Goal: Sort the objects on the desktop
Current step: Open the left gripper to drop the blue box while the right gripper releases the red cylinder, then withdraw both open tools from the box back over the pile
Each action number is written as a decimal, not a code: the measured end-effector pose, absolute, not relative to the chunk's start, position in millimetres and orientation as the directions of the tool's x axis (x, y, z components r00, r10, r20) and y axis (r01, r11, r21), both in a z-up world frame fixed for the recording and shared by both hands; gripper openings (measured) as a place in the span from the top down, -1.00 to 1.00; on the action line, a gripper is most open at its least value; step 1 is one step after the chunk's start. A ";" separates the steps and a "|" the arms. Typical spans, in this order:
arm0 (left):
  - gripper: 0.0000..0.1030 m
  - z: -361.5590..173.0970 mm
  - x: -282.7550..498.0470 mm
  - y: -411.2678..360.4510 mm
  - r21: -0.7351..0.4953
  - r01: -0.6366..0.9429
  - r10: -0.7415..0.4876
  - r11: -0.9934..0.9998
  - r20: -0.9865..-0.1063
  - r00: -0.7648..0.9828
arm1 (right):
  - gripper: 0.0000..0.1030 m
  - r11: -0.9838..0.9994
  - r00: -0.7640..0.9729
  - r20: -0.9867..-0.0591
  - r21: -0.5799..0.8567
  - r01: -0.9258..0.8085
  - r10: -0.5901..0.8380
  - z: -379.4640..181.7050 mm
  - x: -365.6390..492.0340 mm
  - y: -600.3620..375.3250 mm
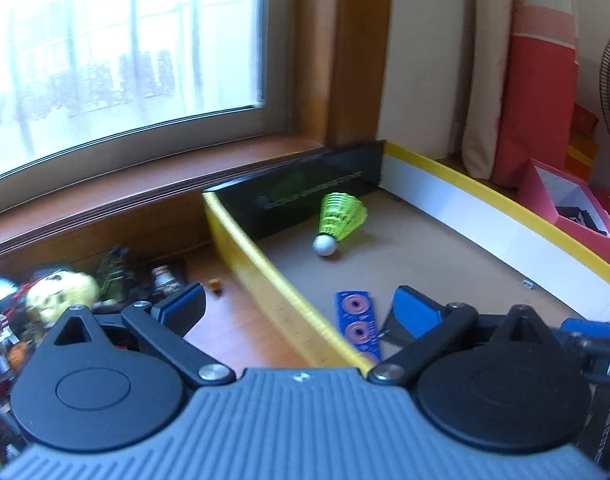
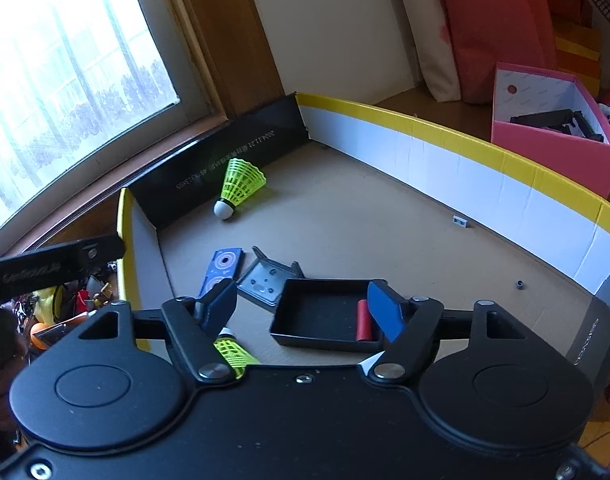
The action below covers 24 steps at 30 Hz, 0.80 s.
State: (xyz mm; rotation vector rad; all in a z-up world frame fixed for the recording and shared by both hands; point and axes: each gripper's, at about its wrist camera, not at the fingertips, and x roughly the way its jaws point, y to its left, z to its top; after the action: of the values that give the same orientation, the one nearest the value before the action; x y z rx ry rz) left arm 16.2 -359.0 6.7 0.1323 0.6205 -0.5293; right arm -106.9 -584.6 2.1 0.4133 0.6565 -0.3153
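Observation:
A shallow cardboard box with a yellow rim (image 1: pixel 265 264) (image 2: pixel 445 128) sits by the window. In it lie a green shuttlecock (image 1: pixel 339 220) (image 2: pixel 239 188), a blue card of button cells (image 1: pixel 357 324) (image 2: pixel 221 268), a grey plastic bracket (image 2: pixel 265 280), a black tray (image 2: pixel 325 316) with a red stick (image 2: pixel 363 320), and a second green shuttlecock (image 2: pixel 231 352). My left gripper (image 1: pixel 301 308) is open and empty above the box's left wall. My right gripper (image 2: pixel 301 308) is open and empty above the black tray.
A heap of toys and small items (image 1: pixel 61 296) (image 2: pixel 65 300) lies on the wooden desk left of the box. A pink box (image 1: pixel 573 208) (image 2: pixel 553 128) stands at the right beyond the box. Window sill behind. Two small loose parts (image 2: pixel 459 222) lie on the box floor.

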 end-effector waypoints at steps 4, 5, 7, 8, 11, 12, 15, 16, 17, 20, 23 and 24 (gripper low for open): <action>-1.00 9.5 13.9 -322.0 -0.033 0.463 -0.393 0.886 -0.583 0.711 | -0.53 0.877 0.764 -0.624 0.262 0.403 -0.164 10.8 -107.7 -563.4; -1.00 9.9 13.8 -311.9 -0.033 0.452 -0.384 0.891 -0.583 0.716 | -0.54 0.880 0.767 -0.621 0.261 0.396 -0.161 13.2 -107.6 -556.2; -1.00 10.7 13.6 -287.7 -0.034 0.421 -0.360 0.906 -0.585 0.727 | -0.56 0.890 0.776 -0.611 0.254 0.379 -0.156 18.6 -106.3 -537.2; -1.00 11.2 13.3 -274.5 -0.036 0.407 -0.349 0.913 -0.588 0.730 | -0.58 0.895 0.780 -0.607 0.249 0.371 -0.154 21.1 -105.5 -527.6; -1.00 11.6 14.1 -234.4 -0.030 0.360 -0.301 0.932 -0.613 0.730 | -0.60 0.906 0.787 -0.599 0.237 0.350 -0.148 27.1 -100.6 -493.7; -1.00 12.1 13.0 -218.3 -0.028 0.343 -0.286 0.939 -0.617 0.733 | -0.60 0.908 0.785 -0.603 0.237 0.346 -0.141 28.2 -98.1 -481.7; -1.00 15.8 12.8 -176.3 -0.026 0.300 -0.250 0.954 -0.622 0.742 | -0.60 0.918 0.785 -0.611 0.247 0.311 -0.102 29.5 -91.6 -442.4; -1.00 17.3 12.1 -162.6 -0.026 0.290 -0.242 0.957 -0.622 0.744 | -0.61 0.920 0.784 -0.613 0.247 0.303 -0.094 29.4 -89.7 -428.9; -1.00 17.7 11.7 -148.9 -0.024 0.280 -0.234 0.960 -0.622 0.747 | -0.61 0.923 0.784 -0.615 0.248 0.295 -0.085 28.9 -88.2 -415.4; -1.00 17.6 10.8 -109.4 -0.011 0.249 -0.202 0.968 -0.620 0.758 | -0.62 0.929 0.780 -0.623 0.255 0.268 -0.055 25.9 -84.5 -374.6; -1.00 15.9 8.1 -74.2 0.001 0.220 -0.172 0.975 -0.624 0.762 | -0.63 0.933 0.780 -0.626 0.265 0.243 -0.025 20.3 -82.7 -336.1; -1.00 15.7 7.3 -63.2 0.005 0.208 -0.160 0.978 -0.622 0.766 | -0.63 0.934 0.780 -0.625 0.270 0.232 -0.012 18.4 -81.5 -322.5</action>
State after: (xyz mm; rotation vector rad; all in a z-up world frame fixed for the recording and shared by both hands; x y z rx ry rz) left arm 7.3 -63.2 15.7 0.0750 0.6688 -0.2000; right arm -81.5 -322.5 18.4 0.3457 0.6659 -0.1347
